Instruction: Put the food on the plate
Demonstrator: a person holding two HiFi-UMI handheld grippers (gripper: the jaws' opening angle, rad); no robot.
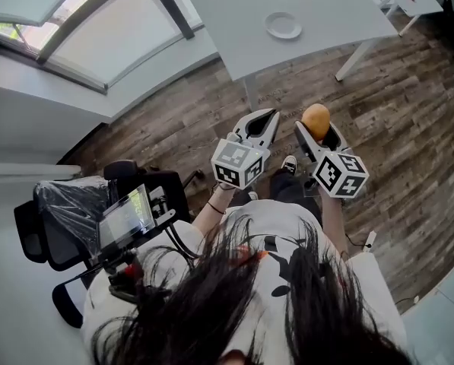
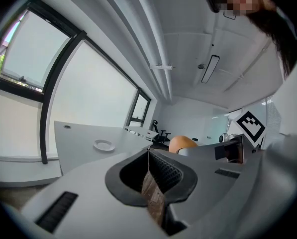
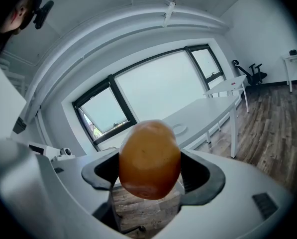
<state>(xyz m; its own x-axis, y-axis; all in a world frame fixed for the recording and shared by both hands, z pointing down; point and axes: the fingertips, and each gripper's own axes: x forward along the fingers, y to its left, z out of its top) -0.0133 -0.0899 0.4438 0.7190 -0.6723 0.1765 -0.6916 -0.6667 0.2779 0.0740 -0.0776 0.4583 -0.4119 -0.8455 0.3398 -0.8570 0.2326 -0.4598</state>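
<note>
Food (image 3: 149, 159) pinched between right gripper (image 1: 319, 131) fingers, held aloft, presumably for transport. Plate (image 1: 283, 26) waits well ahead on table (image 1: 341, 10). Left gripper (image 1: 261, 122) fingers pressed together, empty, apparently spare.

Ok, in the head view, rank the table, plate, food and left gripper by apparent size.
1. Table
2. Left gripper
3. Plate and food look about alike. The food is much nearer the camera, so I won't rank them.
</note>
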